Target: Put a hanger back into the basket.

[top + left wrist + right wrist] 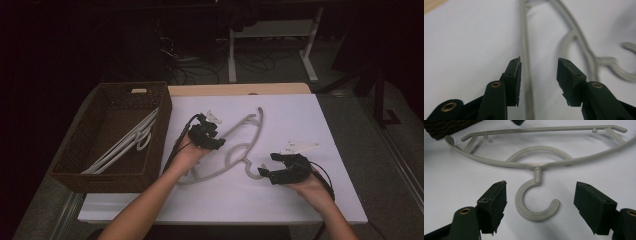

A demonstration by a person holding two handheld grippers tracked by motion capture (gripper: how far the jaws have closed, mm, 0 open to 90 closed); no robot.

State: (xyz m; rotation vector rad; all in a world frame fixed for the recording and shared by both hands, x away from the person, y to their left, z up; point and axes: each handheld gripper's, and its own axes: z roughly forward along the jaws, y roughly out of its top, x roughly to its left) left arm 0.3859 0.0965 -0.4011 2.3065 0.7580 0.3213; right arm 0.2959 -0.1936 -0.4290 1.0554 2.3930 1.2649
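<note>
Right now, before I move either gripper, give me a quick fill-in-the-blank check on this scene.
1. The grey hanger lies flat on the white ____.
2. The wicker basket at the table's left already holds white ____.
3. In the right gripper view, the hanger's ____ lies between the jaws of the right gripper, untouched by the pads.
4. The left gripper has its jaws ____, one on each side of the hanger's straight bar.

Missing words: table; hangers; hook; open
</note>
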